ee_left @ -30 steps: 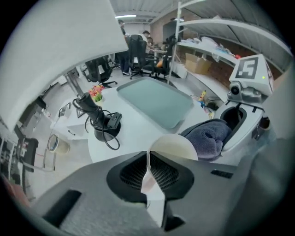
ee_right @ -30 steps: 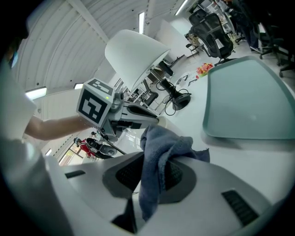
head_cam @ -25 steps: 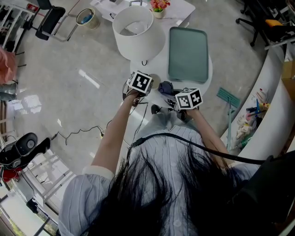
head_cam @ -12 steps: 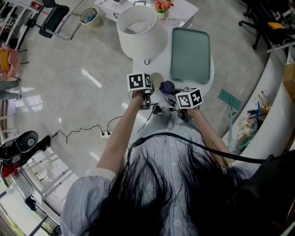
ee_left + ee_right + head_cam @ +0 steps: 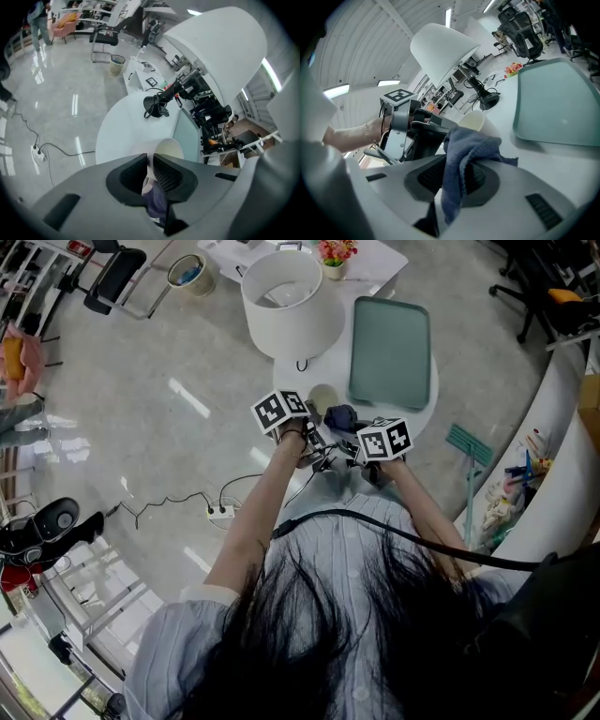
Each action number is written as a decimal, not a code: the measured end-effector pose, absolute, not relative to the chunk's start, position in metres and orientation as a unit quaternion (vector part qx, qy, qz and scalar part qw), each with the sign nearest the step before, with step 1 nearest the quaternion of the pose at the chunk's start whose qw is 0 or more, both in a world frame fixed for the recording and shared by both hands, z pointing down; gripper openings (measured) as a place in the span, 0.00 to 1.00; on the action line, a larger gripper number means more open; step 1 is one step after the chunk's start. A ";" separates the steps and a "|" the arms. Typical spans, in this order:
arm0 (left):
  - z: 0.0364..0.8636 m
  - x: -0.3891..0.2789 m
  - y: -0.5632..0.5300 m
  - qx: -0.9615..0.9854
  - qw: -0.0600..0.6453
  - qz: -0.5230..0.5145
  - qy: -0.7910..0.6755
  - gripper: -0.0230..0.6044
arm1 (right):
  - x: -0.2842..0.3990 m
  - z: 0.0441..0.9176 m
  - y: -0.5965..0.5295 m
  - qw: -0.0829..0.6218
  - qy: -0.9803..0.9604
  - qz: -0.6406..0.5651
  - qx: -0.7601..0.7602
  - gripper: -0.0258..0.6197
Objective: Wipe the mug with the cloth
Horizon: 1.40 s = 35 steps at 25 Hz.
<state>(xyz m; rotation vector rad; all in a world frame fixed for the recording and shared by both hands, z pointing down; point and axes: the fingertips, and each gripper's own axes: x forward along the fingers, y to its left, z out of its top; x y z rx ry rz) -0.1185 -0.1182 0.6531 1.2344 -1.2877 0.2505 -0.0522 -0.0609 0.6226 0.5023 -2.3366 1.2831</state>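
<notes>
1. Two grippers meet over the near edge of the round white tabletop (image 5: 410, 420).
2. Left gripper (image 5: 150, 163): jaws narrow, clamped on a thin white part of the mug (image 5: 168, 149). Rim or handle, can't tell which. Mug's cream mouth shows just past the jaw tips, w/ bare tabletop behind it. Can't tell whether the mug rests on the tabletop or hangs clear of it.
3. Right gripper (image 5: 456, 176): jaws pinched on the dark blue cloth (image 5: 465, 154), which bunches up above the pads and hangs down below them.
4. In the right gripper view the mug sits just behind the cloth, touching or nearly so. The left gripper comes at it from the left of that view.
5. Vs 1 s ago: the left gripper's marker cube (image 5: 279, 412) has rolled. The face that lay flat toward the head view is now tipped sideways, and a 2nd face shows. The forearm (image 5: 267, 512) has twisted w/ it.
6. Mug mouth shows more plainly in the head view now, between that cube and the cloth. Before, only a sliver showed beside the cube.
7. Right gripper's marker cube (image 5: 382, 440): same spot, same tilt. Cloth unchanged in its grip.
8. Teal tray (image 5: 390, 352) and white lampshade (image 5: 292, 298) stand beyond the mug, placed as before.
</notes>
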 end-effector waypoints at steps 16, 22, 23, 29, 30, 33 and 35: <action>0.653 -0.101 -0.110 0.439 0.705 -0.061 -0.554 0.10 | -0.048 0.614 -0.068 0.137 -0.811 0.536 0.190 0.17; 0.653 -0.100 -0.109 0.422 0.711 -0.089 -0.556 0.10 | -0.048 0.611 -0.065 0.131 -0.803 0.553 0.179 0.17; 0.653 -0.099 -0.108 0.419 0.712 -0.093 -0.555 0.10 | -0.047 0.610 -0.065 0.128 -0.801 0.557 0.178 0.17; 0.652 -0.100 -0.112 0.429 0.709 -0.087 -0.554 0.10 | -0.042 0.604 -0.068 0.114 -0.797 0.567 0.176 0.17; 0.652 -0.100 -0.112 0.436 0.704 -0.078 -0.556 0.10 | -0.041 0.603 -0.068 0.114 -0.797 0.566 0.176 0.17; 0.647 -0.103 -0.112 0.478 0.676 -0.039 -0.560 0.10 | -0.038 0.599 -0.069 0.108 -0.799 0.564 0.177 0.17; 0.641 -0.103 -0.112 0.506 0.655 -0.016 -0.561 0.10 | -0.035 0.594 -0.073 0.099 -0.800 0.563 0.181 0.17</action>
